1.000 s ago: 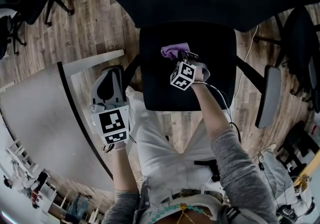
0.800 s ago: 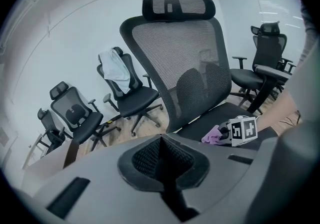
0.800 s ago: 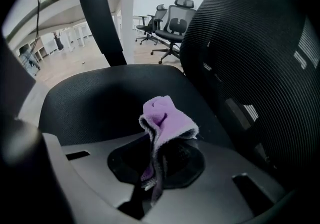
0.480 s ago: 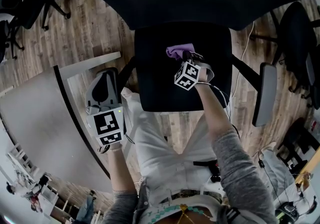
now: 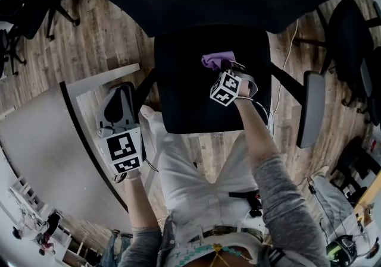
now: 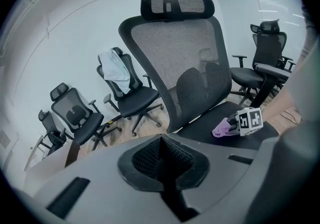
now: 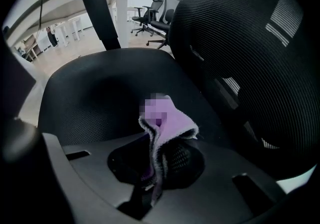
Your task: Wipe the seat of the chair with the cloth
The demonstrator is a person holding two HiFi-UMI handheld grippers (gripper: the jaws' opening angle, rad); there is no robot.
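Right gripper slid rightward, pinching cloth

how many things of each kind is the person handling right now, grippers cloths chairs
cloth: 1, purple
grippers: 2, left gripper shut and empty, right gripper shut on the cloth
chair: 1, the one under the cloth
total: 4

The cloth lies on the seat before the right gripper, the left gripper off leftward.
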